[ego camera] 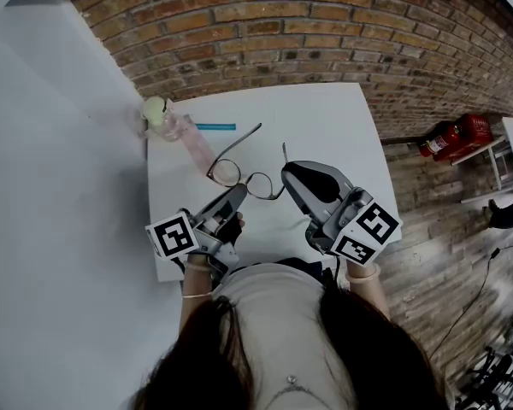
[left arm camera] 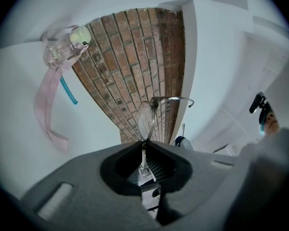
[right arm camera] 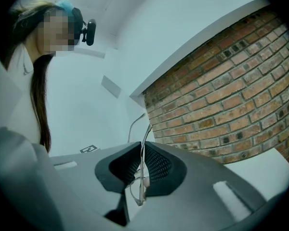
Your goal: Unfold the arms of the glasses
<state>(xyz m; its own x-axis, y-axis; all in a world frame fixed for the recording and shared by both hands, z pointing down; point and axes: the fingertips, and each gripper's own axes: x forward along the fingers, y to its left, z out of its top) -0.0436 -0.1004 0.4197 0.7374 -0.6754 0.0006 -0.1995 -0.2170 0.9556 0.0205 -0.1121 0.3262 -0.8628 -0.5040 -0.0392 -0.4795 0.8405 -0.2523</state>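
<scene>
Head view: you hold the glasses (ego camera: 226, 172) just over the white tabletop (ego camera: 325, 118), one gripper at each end of the front. The left gripper (ego camera: 237, 193) pinches the frame by the lens on its own side. The right gripper (ego camera: 288, 178) bites the far end, by the other lens. One arm of the glasses sticks out away from the left gripper, unfolded. A short piece of the second arm shows just past the right gripper's tip. Beyond the left gripper and off to its left lies a bottle (ego camera: 165, 118) with a pink strap (ego camera: 198, 148). A blue stick (ego camera: 215, 127) lies just beside the bottle. A brick wall (ego camera: 282, 24) stands past the tabletop, and a red thing (ego camera: 457, 137) sits on the floor well off to the right gripper's right.

Left gripper view: the left gripper (left arm camera: 144, 146) is clamped tight on the glasses (left arm camera: 145, 120). A lens stands edge-on right above the jaws, and an arm runs off to the right from its top. The bottle (left arm camera: 65, 47), strap (left arm camera: 44, 105) and blue stick (left arm camera: 69, 91) are up-left of the gripper on the tabletop (left arm camera: 14, 129). The brick wall (left arm camera: 139, 57) is dead ahead.

Right gripper view: the right gripper (right arm camera: 142, 150) is closed on the glasses (right arm camera: 137, 188). A lens sits low inside the jaws, and thin frame wire rises out past the tips. The brick wall (right arm camera: 231, 90) is to its right. You show at its left, long hair (right arm camera: 38, 100) hanging down.
</scene>
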